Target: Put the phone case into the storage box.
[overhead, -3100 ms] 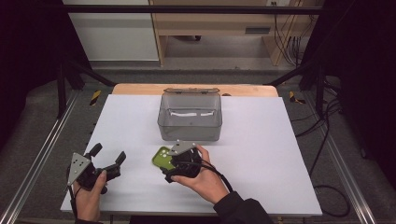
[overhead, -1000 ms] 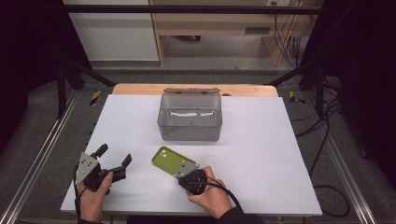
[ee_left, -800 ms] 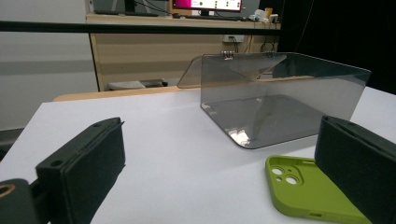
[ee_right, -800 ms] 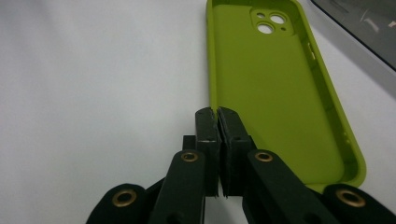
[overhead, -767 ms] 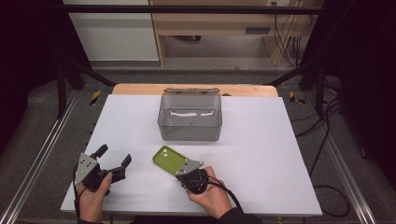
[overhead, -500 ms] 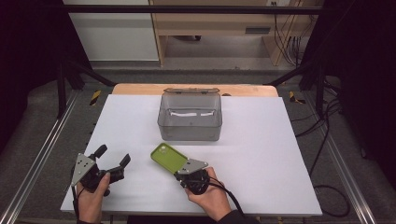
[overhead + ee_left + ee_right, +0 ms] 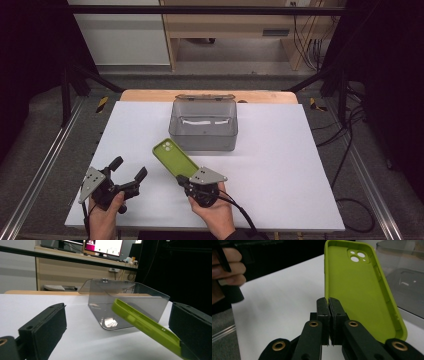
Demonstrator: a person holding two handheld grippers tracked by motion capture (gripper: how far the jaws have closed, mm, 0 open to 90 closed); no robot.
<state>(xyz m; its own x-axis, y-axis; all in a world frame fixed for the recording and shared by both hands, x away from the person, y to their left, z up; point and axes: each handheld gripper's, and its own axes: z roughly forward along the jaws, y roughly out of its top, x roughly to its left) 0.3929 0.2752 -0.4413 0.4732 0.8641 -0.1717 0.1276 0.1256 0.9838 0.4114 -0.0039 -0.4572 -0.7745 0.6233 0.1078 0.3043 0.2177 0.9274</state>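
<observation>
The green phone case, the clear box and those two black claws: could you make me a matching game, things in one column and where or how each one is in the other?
Things:
1. phone case
2. box
3. left gripper
4. right gripper

States:
a. jaws apart, nothing between them
b. stands on the table with its lid open
c. pinched by one side edge, tilted up off the table
d. jaws closed on a thin rim

Pairs: 1-c, 2-b, 3-a, 4-d
</observation>
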